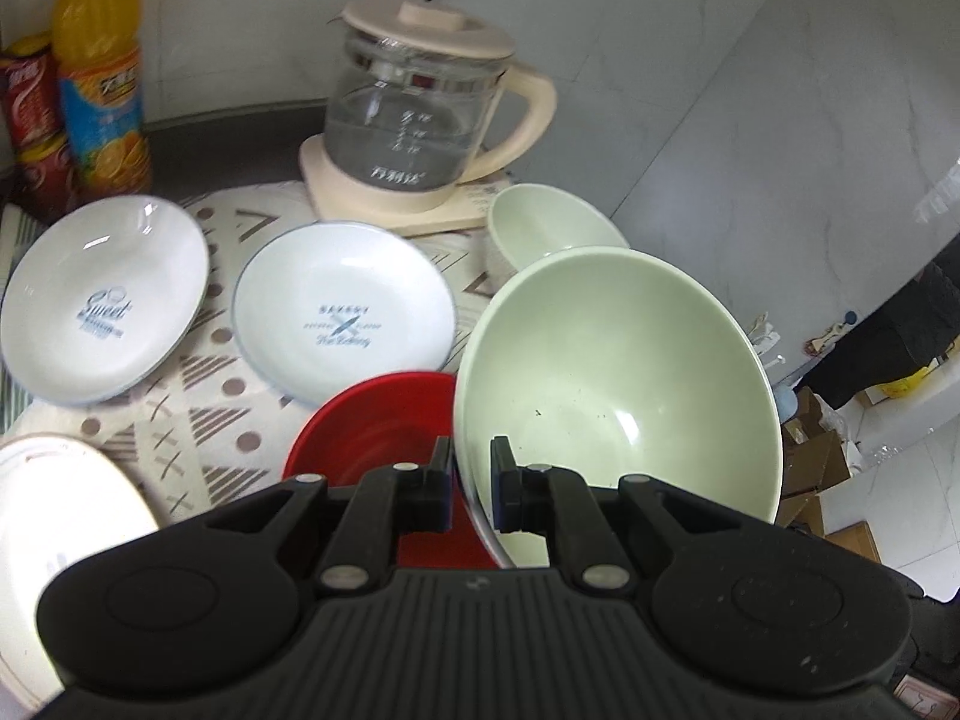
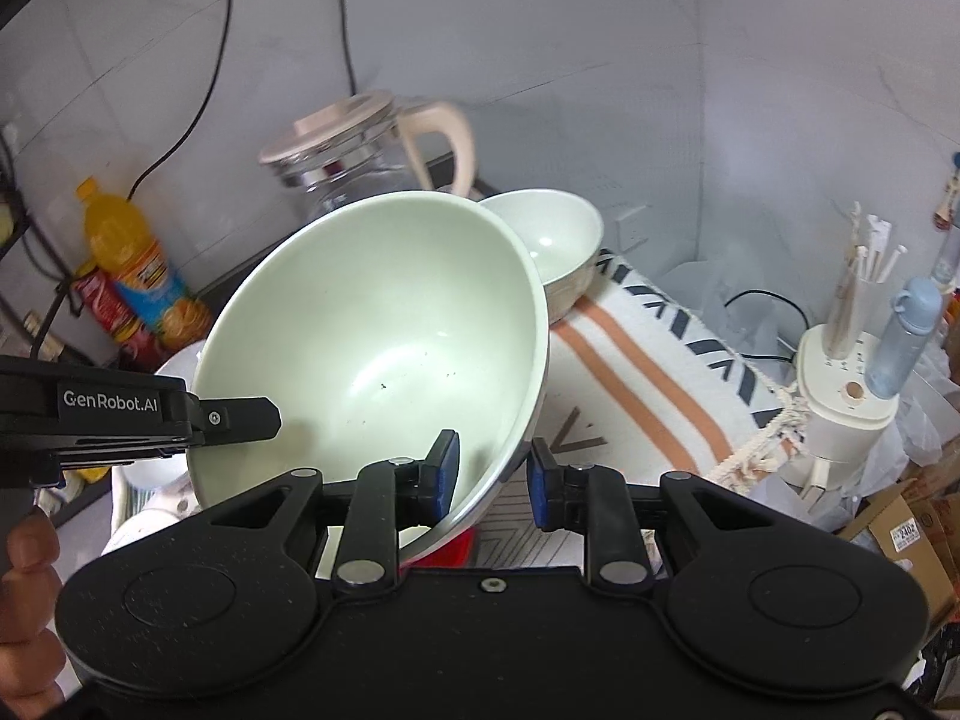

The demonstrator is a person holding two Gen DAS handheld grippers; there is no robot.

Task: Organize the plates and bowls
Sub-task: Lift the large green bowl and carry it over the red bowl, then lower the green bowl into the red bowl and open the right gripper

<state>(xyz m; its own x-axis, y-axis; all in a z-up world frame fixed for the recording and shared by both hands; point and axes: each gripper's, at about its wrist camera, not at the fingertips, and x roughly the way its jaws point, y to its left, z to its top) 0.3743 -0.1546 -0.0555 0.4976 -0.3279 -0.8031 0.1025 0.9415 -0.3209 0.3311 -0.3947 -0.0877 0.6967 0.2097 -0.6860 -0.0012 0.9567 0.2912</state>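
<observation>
Item in hand: large pale-green bowl [image 1: 624,396], tilted and lifted off the cloth, gripped at its near rim. Left gripper [image 1: 471,480]: fingers pinching the bowl's rim, one inside and one outside the wall. Right gripper [image 2: 495,474]: fingers straddle the rim on the opposite side; the inner pad lies against the bowl, the outer one shows a small gap, so whether it truly clamps I cannot tell. Step, as judged: transport of the big bowl toward a stacking place, probably with the smaller green bowl [image 1: 540,228] that stands just behind it, or over the red bowl [image 1: 384,420] directly beneath. Next move calls for levelling the bowl, setting it down gently, and both grips letting go together so it does not tip. Also on the surface [image 1: 198,420], which is covered by a patterned cloth: two white printed plates [image 1: 342,312] side by side, a further white plate [image 1: 54,498] at the near left, a glass kettle [image 1: 420,120] on its cream base, an orange drink bottle [image 1: 102,72] and a red can [image 1: 36,120] at the back left. Room: grey-white marble-look wall panels, black cables, cardboard boxes on the floor at right, a small white appliance [image 2: 840,396] holding sticks and a blue bottle.
</observation>
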